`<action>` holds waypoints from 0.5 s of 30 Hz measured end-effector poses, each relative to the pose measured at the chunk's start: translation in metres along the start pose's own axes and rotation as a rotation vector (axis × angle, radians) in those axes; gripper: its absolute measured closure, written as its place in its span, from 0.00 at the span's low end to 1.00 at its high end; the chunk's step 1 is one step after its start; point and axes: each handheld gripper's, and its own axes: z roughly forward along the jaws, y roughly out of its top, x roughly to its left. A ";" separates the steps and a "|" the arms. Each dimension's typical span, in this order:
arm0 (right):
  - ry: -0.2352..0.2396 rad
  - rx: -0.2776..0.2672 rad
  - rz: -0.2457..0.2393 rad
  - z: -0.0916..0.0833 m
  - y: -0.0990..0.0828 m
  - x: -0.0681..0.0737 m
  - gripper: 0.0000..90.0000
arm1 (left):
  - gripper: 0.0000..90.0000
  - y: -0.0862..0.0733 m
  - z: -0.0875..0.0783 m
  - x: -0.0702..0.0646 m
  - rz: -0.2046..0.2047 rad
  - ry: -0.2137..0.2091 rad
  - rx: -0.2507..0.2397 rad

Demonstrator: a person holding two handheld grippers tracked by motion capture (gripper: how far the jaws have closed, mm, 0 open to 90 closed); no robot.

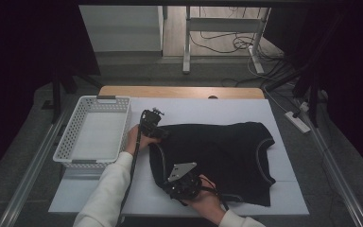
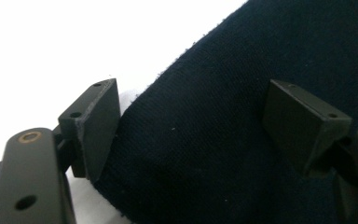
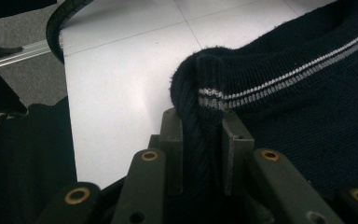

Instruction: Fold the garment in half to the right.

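My right gripper clamped on ribbed striped hem of dark sweater; fold stands between pads, pinched tight. Sweater spread flat on white table, right of white basket. My left gripper at sweater's far left edge, jaws wide, holding nothing: one pad at cloth edge, other over fabric, knit lying under gap.

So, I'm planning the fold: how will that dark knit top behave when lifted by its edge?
Probably floppy: the dark knit top lies flat and rumpled on the table, so it should drape. The ribbed hem bunches between the right gripper pads, so likely soft, not slippery. The left gripper stands open over it.
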 end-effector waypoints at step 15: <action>0.003 0.003 0.005 0.000 0.000 0.000 0.82 | 0.31 -0.002 -0.002 0.006 -0.023 0.030 -0.002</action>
